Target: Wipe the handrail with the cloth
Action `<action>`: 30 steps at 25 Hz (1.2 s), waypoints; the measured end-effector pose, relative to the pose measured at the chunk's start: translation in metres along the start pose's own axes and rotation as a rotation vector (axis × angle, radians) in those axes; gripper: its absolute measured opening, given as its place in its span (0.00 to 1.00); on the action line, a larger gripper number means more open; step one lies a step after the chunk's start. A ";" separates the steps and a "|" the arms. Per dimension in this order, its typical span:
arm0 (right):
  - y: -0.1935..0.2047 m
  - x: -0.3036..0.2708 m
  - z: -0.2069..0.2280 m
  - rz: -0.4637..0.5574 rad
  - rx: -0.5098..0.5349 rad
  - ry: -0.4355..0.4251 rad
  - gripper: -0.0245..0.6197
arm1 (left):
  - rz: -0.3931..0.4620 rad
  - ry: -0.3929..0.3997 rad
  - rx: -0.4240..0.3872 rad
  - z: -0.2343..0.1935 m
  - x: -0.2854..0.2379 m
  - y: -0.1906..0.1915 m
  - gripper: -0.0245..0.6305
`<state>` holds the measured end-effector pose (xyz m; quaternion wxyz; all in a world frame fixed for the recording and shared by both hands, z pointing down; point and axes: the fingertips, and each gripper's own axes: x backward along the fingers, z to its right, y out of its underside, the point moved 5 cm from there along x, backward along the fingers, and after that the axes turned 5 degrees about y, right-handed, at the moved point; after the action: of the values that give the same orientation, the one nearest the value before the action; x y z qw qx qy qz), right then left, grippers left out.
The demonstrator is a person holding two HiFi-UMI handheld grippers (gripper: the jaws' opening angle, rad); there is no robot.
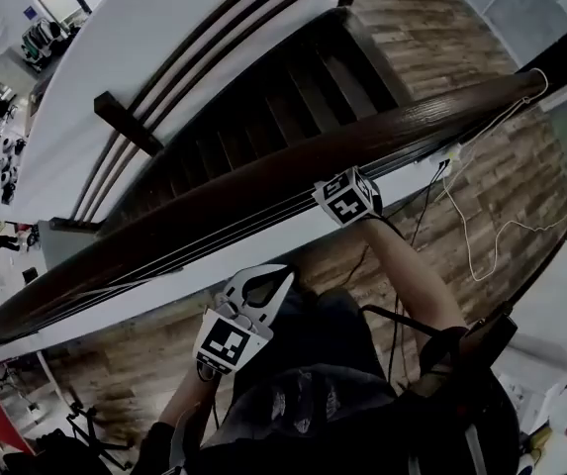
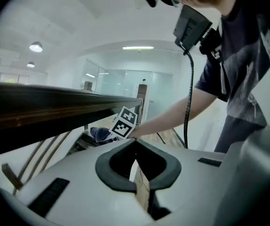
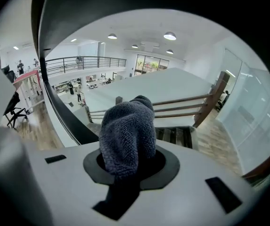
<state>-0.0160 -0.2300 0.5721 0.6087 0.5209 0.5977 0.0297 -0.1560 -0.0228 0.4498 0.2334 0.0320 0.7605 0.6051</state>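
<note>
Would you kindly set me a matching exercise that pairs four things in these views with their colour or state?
Things:
1. cloth
2. handrail
3. left gripper
4. cable

Descriptions:
a. white and thin
b. dark brown wood
c. jaws shut, nothing between them
d. grey, clamped in the right gripper

Pairs: 1-d, 2-b, 3-c, 4-a

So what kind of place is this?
Probably a big office or workshop building, by a staircase: a dark handrail, stairs going down, and a railed balcony over a wide open floor.
</note>
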 end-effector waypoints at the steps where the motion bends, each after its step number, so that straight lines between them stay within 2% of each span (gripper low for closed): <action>1: 0.010 0.000 0.021 -0.007 -0.012 0.021 0.14 | -0.015 0.014 -0.040 0.000 -0.010 0.000 0.05; 3: 0.035 0.001 0.070 -0.017 -0.062 0.073 0.14 | -0.036 0.047 -0.061 0.002 -0.032 -0.004 0.05; 5: 0.064 0.006 0.120 -0.030 -0.123 0.128 0.14 | -0.038 0.068 -0.042 0.003 -0.051 -0.008 0.05; 9: 0.110 0.020 0.207 -0.019 -0.161 0.205 0.14 | -0.089 0.055 -0.019 0.004 -0.095 -0.004 0.05; 14: 0.174 0.032 0.323 0.034 -0.227 0.266 0.14 | -0.126 0.120 0.158 0.028 -0.200 -0.022 0.05; 18: 0.208 0.038 0.409 0.065 -0.214 0.287 0.14 | -0.160 0.118 0.132 0.050 -0.286 -0.053 0.05; 22: 0.247 0.049 0.478 0.073 -0.163 0.286 0.14 | -0.136 0.033 0.155 0.076 -0.345 -0.076 0.05; 25: 0.263 0.054 0.520 0.071 -0.171 0.324 0.14 | -0.182 0.022 0.127 0.087 -0.359 -0.083 0.05; 30: 0.295 0.064 0.564 0.079 -0.279 0.386 0.14 | -0.302 0.029 0.090 0.090 -0.362 -0.070 0.05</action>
<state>0.6032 -0.3913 0.5805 0.5476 0.4395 0.6722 0.2348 0.2177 -0.0794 0.4848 0.3090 -0.0813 0.7862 0.5289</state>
